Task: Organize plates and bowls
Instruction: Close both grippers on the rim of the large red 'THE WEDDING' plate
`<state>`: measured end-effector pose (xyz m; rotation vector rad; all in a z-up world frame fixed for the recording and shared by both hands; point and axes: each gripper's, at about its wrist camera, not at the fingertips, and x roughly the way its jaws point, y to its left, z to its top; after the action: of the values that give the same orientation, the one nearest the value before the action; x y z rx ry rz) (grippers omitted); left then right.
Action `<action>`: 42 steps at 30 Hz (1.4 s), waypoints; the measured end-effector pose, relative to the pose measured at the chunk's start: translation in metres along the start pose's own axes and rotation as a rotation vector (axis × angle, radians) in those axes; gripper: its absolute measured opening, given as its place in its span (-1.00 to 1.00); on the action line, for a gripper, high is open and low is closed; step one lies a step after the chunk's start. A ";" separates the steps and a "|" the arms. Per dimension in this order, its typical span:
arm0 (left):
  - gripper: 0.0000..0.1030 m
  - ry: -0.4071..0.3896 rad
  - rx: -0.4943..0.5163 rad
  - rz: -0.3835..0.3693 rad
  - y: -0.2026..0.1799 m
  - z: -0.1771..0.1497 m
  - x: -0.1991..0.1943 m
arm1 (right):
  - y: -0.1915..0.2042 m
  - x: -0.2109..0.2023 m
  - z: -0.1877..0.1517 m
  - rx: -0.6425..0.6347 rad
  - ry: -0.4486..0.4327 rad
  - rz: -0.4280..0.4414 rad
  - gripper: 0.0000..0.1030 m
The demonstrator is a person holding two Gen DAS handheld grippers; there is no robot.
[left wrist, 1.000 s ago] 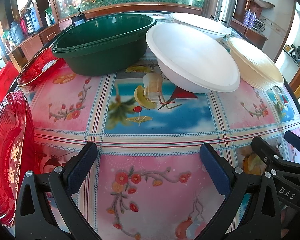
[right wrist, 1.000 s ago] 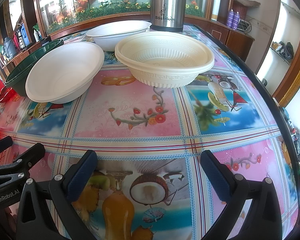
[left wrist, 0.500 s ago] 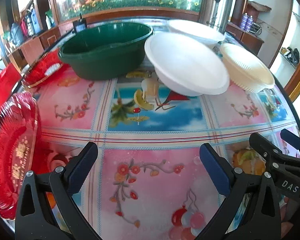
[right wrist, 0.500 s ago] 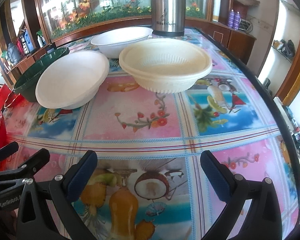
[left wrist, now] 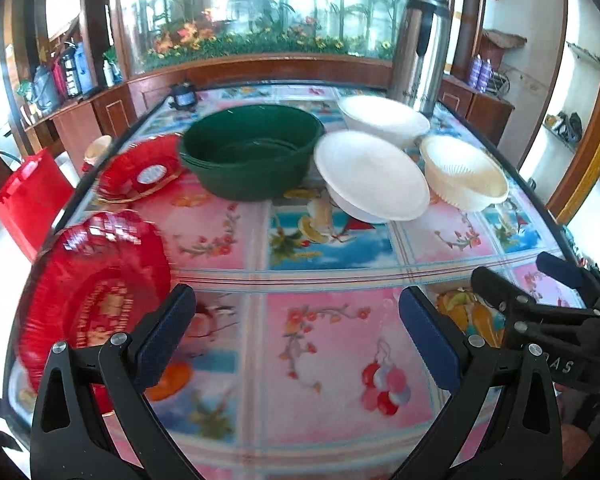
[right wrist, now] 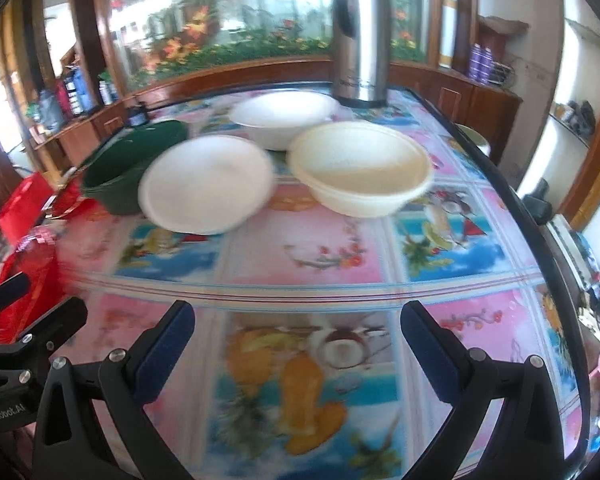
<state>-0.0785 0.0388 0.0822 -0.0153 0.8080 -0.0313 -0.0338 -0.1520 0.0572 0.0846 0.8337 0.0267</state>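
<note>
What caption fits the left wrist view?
Open left gripper over floral table, facing green basin, white bowls and red plates.

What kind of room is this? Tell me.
Likely a home dining or living room: a table under a bright printed cover, a fish tank in wooden cabinets behind it, and a steel flask beside bowls.

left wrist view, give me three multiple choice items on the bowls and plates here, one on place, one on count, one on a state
1. What sits directly left of the green basin?
A. a red plate
B. the steel flask
C. the cream bowl

2. How many red plates are on the table?
A. one
B. two
C. four

3. The left gripper is:
A. shut on a bowl
B. shut on a plate
C. open, holding nothing

Answers:
1 A, the far red plate lies by the basin's left side.
2 B, that one plus the near red plate.
3 C, its jaws stand wide apart over bare tablecloth.
</note>
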 end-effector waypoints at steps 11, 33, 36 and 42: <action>0.99 -0.042 -0.077 0.075 0.092 -0.002 -0.054 | 0.085 -0.014 0.014 -0.178 -0.024 0.172 0.98; 0.99 0.115 -0.272 0.169 0.243 -0.036 -0.022 | 0.218 0.061 0.032 -0.355 0.201 0.402 0.10; 0.98 0.140 -0.265 0.173 0.244 -0.038 -0.009 | 0.219 0.063 0.029 -0.357 0.219 0.414 -0.09; 0.20 0.201 -0.276 0.158 0.251 -0.043 0.014 | 0.219 0.071 0.025 -0.356 0.247 0.430 -0.40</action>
<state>-0.0946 0.2889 0.0361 -0.2121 1.0072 0.2316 0.0344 0.0689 0.0404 -0.0778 1.0323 0.5985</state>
